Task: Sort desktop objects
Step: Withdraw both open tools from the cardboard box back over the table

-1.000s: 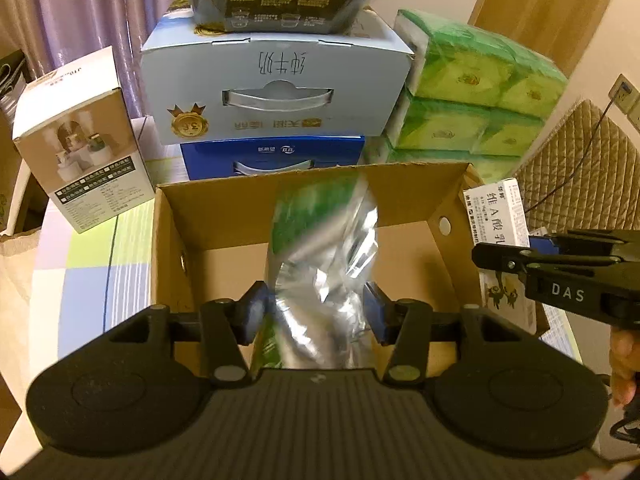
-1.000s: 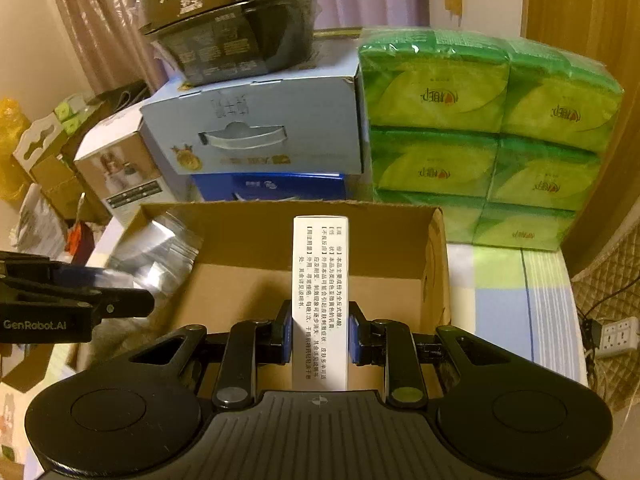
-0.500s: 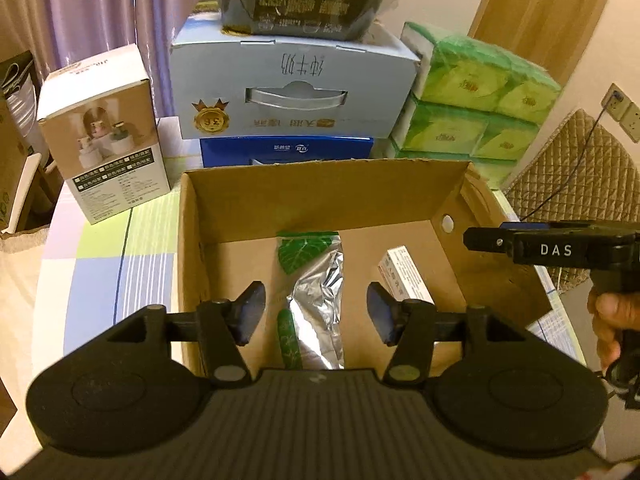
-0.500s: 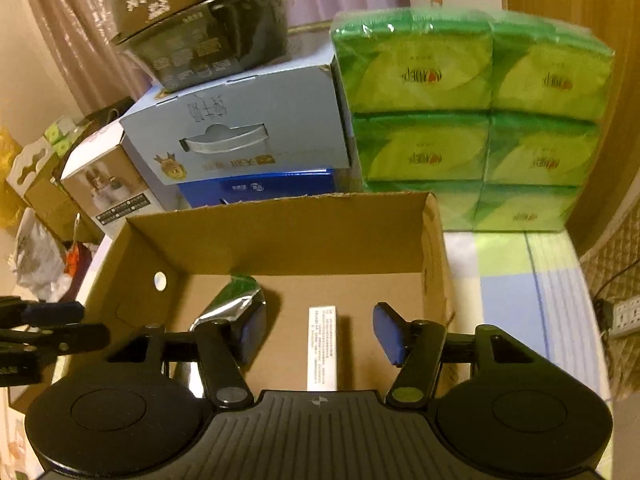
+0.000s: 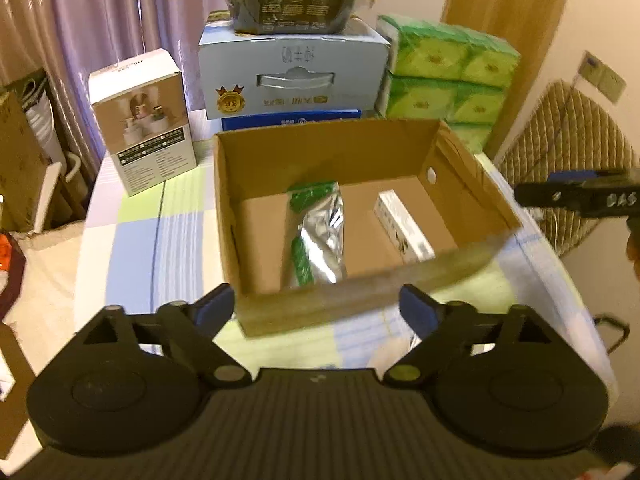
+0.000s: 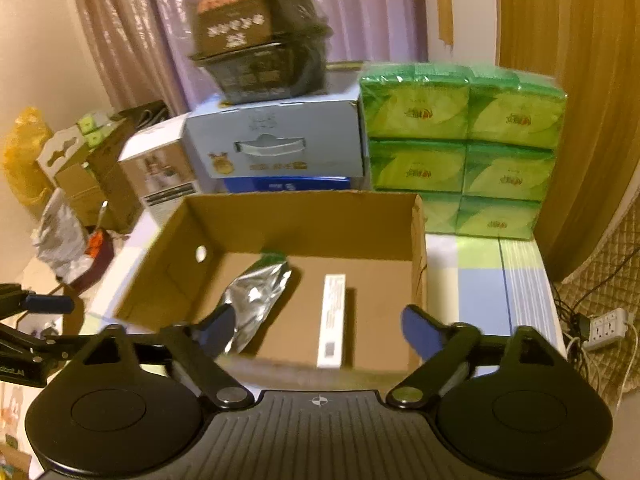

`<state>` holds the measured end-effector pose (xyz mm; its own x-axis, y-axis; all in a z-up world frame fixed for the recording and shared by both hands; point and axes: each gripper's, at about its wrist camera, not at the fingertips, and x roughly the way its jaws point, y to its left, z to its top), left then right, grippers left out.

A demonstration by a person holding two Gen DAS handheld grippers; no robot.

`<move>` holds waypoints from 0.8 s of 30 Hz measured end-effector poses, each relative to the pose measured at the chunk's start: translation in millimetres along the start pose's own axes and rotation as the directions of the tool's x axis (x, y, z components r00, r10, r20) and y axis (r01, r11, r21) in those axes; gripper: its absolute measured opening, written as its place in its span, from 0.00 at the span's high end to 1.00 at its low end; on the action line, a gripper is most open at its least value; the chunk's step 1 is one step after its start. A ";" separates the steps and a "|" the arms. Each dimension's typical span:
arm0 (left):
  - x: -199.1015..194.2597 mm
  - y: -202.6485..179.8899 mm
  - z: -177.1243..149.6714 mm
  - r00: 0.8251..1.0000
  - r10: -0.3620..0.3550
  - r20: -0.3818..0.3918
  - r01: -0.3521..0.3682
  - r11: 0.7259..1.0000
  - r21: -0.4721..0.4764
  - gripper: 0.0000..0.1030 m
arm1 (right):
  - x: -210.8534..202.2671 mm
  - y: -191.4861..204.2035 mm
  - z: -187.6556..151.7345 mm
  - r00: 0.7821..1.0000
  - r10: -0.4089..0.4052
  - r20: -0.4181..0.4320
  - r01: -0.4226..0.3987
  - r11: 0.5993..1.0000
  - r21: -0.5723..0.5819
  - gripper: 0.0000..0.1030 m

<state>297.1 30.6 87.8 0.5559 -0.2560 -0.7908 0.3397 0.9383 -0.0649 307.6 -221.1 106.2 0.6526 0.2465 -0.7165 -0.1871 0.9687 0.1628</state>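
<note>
Honestly, both the left gripper [image 5: 316, 304] and the right gripper [image 6: 316, 330] hang spread wide and empty, low in frame, by the cardboard box's [image 5: 360, 308] near wall. The foil pouch [image 5: 318, 236] and small white carton [image 5: 404, 228] lie flat inside, mid-frame, apart. Best bet: lift straight clear of that wall before fetching more. Readable: "DAS" at the left view's right edge; "GenRobot.AI" partly cut off lower left in the right view.
</note>
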 end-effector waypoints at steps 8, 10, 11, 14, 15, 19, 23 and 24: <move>-41.1 -12.3 -48.1 1.000 0.024 0.002 -0.024 0.994 0.103 0.01 | -45.2 20.5 -53.4 0.999 0.040 -0.024 -0.042 0.995 -0.091 0.02; -48.3 -12.0 -61.0 1.000 0.029 0.001 -0.029 0.993 0.113 0.01 | -53.5 23.7 -70.3 0.998 0.045 -0.038 -0.049 0.992 -0.116 0.02; -50.9 -11.8 -67.5 0.999 0.033 0.000 -0.032 0.993 0.118 0.01 | -57.5 25.2 -80.5 0.998 0.042 -0.042 -0.047 0.990 -0.131 0.02; -56.1 -10.7 -89.5 0.999 0.048 -0.011 -0.046 0.990 0.136 0.01 | -63.9 27.2 -105.5 0.998 0.028 -0.064 -0.037 0.989 -0.145 0.02; -56.9 -9.5 -96.9 0.999 0.051 -0.018 -0.048 0.989 0.142 0.01 | -65.7 26.3 -114.2 0.997 0.027 -0.072 -0.037 0.990 -0.139 0.02; -56.7 -3.8 -125.6 0.996 0.075 -0.043 -0.066 0.981 0.184 0.01 | -72.4 21.7 -143.9 0.996 0.029 -0.090 -0.036 0.996 -0.079 0.02; -51.3 3.1 -151.6 0.992 0.109 -0.067 -0.091 0.968 0.232 0.01 | -73.6 19.5 -169.6 0.994 0.017 -0.104 -0.020 0.999 -0.027 0.02; -49.5 6.0 -157.8 0.991 0.113 -0.074 -0.093 0.967 0.238 0.01 | -73.9 19.3 -174.9 0.994 0.013 -0.105 -0.015 1.000 -0.019 0.02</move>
<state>152.0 85.6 30.5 0.5330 -0.1300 -0.8361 0.4573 0.8757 0.1553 127.3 -225.4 43.7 0.5690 0.2551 -0.7817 -0.2111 0.9641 0.1610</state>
